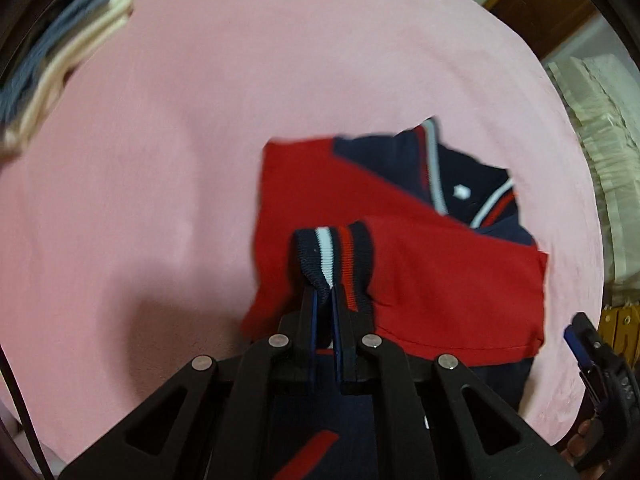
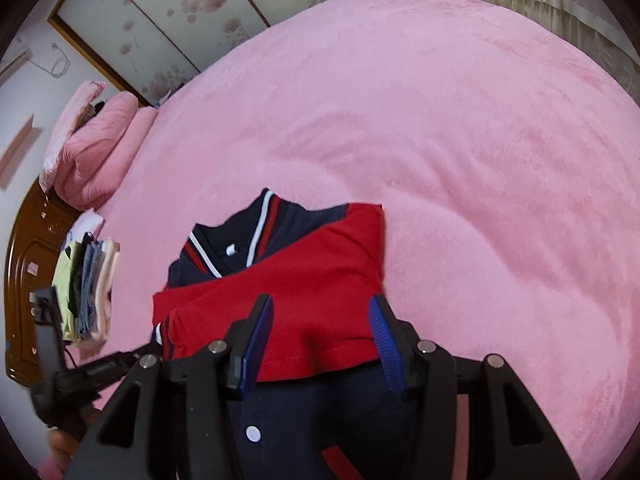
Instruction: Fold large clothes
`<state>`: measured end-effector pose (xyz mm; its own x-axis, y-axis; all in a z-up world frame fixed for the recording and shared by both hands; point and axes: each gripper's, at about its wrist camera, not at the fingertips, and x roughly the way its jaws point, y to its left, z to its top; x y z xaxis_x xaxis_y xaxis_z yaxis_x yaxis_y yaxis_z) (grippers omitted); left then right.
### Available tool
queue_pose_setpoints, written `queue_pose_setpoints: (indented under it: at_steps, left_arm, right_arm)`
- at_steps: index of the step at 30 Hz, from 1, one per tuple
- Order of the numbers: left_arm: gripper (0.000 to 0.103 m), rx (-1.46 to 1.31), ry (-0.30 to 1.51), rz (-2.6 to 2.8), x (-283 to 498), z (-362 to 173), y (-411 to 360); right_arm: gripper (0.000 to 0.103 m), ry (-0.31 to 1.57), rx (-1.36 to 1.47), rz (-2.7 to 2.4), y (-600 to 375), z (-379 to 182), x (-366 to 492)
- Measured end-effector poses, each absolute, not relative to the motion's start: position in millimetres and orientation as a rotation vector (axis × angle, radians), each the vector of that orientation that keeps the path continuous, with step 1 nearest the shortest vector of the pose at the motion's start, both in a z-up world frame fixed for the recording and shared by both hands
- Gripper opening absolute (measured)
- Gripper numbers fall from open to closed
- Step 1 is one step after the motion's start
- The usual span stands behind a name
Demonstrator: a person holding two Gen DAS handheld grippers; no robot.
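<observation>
No legible txt: left tool (image 1: pixel 325 292) pinching jacket (image 1: pixel 400 248) cuff (image 1: pixel 332 256).

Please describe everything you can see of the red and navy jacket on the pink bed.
The red and navy jacket lies partly folded on the pink fleece bed cover, collar away from the cameras, red sleeves crossed over its navy body. White snap buttons show. The left gripper is shut on one striped ribbed cuff, lifting it.
</observation>
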<state>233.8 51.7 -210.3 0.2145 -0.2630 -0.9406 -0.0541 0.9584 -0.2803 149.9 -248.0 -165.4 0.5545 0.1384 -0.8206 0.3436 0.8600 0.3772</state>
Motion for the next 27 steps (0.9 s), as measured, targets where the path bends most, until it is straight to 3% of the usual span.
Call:
queue_pose_setpoints:
  at_steps: [3, 6, 7, 8, 10, 12, 13, 14, 15, 21, 27]
  left_arm:
    - [0.009, -0.289, 1.358, -0.11, 235, -214, 62]
    - [0.041, -0.246, 1.304, -0.059, 236, -196, 70]
    - [0.048, -0.24, 1.269, -0.082, 236, -185, 70]
    - [0.048, -0.243, 1.25, -0.125, 236, -177, 68]
    - [0.048, -0.246, 1.232, -0.202, 237, -165, 58]
    - [0.048, -0.24, 1.25, -0.268, 239, -166, 44]
    - [0.04, -0.227, 1.271, -0.296, 241, -170, 33]
    - [0.02, -0.206, 1.292, -0.307, 244, -177, 23]
    - [0.012, -0.191, 1.314, -0.301, 248, -183, 11]
    - [0.005, -0.177, 1.331, -0.18, 262, -223, 4]
    - [0.001, -0.288, 1.308, -0.213, 258, -228, 27]
  right_arm:
    - [0.05, 1.007, 0.517, -0.118, -247, -167, 151]
    - [0.05, 1.051, 0.482, -0.045, -241, -169, 157]
    - [0.05, 1.07, 0.471, -0.01, -236, -171, 160]
    - [0.049, 1.073, 0.467, 0.007, -233, -172, 161]
    - [0.033, 1.054, 0.49, 0.07, -222, -175, 165]
    - [0.002, 1.032, 0.564, 0.131, -211, -185, 174]
    - [0.0, 1.024, 0.626, 0.17, -204, -196, 183]
    - [0.0, 1.019, 0.663, 0.194, -198, -205, 190]
    - [0.0, 1.02, 0.673, 0.207, -193, -211, 196]
    - [0.0, 1.055, 0.477, 0.202, -182, -240, 239]
    - [0.0, 1.008, 0.347, -0.132, -264, -235, 229]
